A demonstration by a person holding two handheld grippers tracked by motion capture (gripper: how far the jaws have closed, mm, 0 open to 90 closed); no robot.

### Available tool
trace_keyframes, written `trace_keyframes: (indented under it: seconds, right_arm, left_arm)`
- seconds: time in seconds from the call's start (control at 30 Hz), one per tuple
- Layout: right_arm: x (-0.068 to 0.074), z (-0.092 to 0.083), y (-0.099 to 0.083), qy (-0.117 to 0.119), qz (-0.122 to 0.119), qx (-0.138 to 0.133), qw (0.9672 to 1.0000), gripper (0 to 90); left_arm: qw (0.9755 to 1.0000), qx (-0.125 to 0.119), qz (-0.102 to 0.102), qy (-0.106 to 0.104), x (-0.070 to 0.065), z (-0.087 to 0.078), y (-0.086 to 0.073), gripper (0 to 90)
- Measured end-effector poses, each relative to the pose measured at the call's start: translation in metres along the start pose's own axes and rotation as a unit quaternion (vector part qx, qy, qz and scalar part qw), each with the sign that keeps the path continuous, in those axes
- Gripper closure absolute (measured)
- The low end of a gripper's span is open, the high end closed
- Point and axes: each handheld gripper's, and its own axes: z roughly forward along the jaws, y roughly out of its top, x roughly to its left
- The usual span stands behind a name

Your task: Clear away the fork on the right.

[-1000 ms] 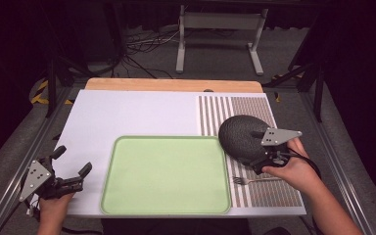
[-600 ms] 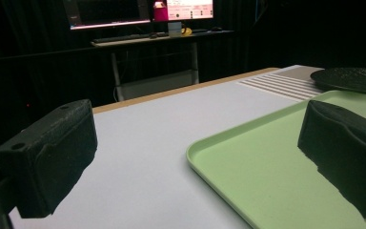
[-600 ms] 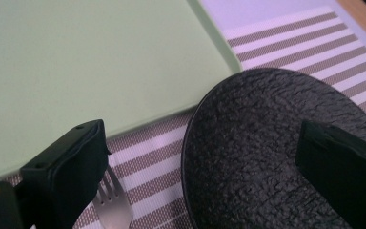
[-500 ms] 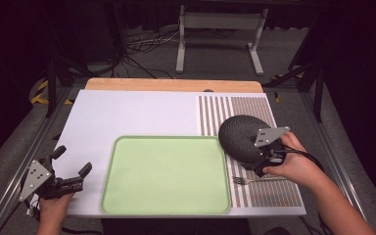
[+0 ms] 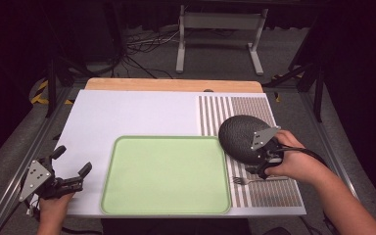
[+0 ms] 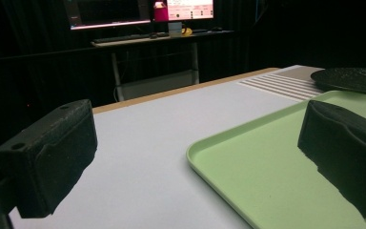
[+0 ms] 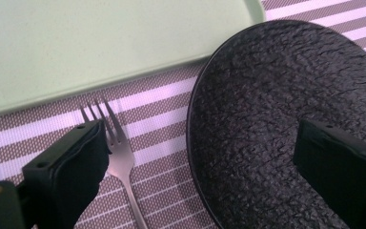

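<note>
High view: right gripper (image 5: 263, 159) hovers over the near edge of the black plate (image 5: 240, 137) on the striped mat (image 5: 264, 188), jaws spread wide, holding nothing. Fork (image 5: 254, 180) lies on the mat just beside the green tray (image 5: 166, 210). Left gripper (image 5: 71, 174) is released, at the table's left corner.

Fork (image 7: 121, 162): handle cut off by the bottom edge of the right gripper view; tines partly hidden behind one black jaw.
Black plate (image 7: 286, 124): cut off at right and bottom edges there; near rim hidden under right gripper (image 5: 263, 157) in high view.
Green tray (image 6: 276, 157): cut off at right and bottom edges of left gripper view.
</note>
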Motion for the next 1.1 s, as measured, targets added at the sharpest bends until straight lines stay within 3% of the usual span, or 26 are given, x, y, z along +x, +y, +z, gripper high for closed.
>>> trace_keyframes:
  seconds: [0.4, 0.63, 0.67, 0.77, 0.8, 0.87, 0.97, 1.0, 1.1]
  right_arm:
    - [0.000, 0.004, 0.005, 0.018, -0.019, 0.048, 0.9985, 5.6]
    - [0.002, 0.008, 0.005, 0.026, -0.028, 0.084, 0.9957, 6.1]
    - [0.004, 0.008, 0.005, 0.029, -0.019, 0.090, 0.9953, 6.5]
    - [0.004, 0.010, 0.004, 0.035, -0.040, 0.093, 0.9942, 9.1]
    - [0.005, 0.010, 0.004, 0.043, -0.035, 0.096, 0.9938, 13.1]
    - [0.007, 0.011, 0.003, 0.056, -0.026, 0.107, 0.9923, 16.5]
    - [0.008, 0.014, 0.002, 0.058, -0.037, 0.118, 0.9906, 17.0]
    - [0.008, 0.016, 0.001, 0.068, -0.046, 0.132, 0.9879, 19.5]
    - [0.010, 0.022, -0.001, 0.074, -0.054, 0.153, 0.9839, 22.6]
  left_arm:
    - [1.0000, 0.000, 0.001, 0.000, 0.000, 0.000, 0.000, 0.1]
    - [1.0000, 0.000, 0.001, 0.001, 0.000, 0.000, 0.000, 0.1]
    - [1.0000, 0.001, 0.001, 0.000, 0.000, 0.000, 0.000, 0.1]
    - [1.0000, -0.001, 0.001, 0.001, 0.000, 0.000, 0.000, 0.1]
    - [1.0000, 0.000, 0.001, 0.000, 0.000, 0.000, 0.000, 0.1]
    - [1.0000, -0.001, 0.001, 0.000, 0.000, 0.000, 0.000, 0.1]
    - [1.0000, 0.000, 0.001, 0.000, 0.000, 0.000, 0.000, 0.1]
    - [1.0000, 0.000, 0.001, 0.000, 0.000, 0.000, 0.000, 0.1]
    - [1.0000, 0.000, 0.001, 0.000, 0.000, 0.000, 0.000, 0.1]
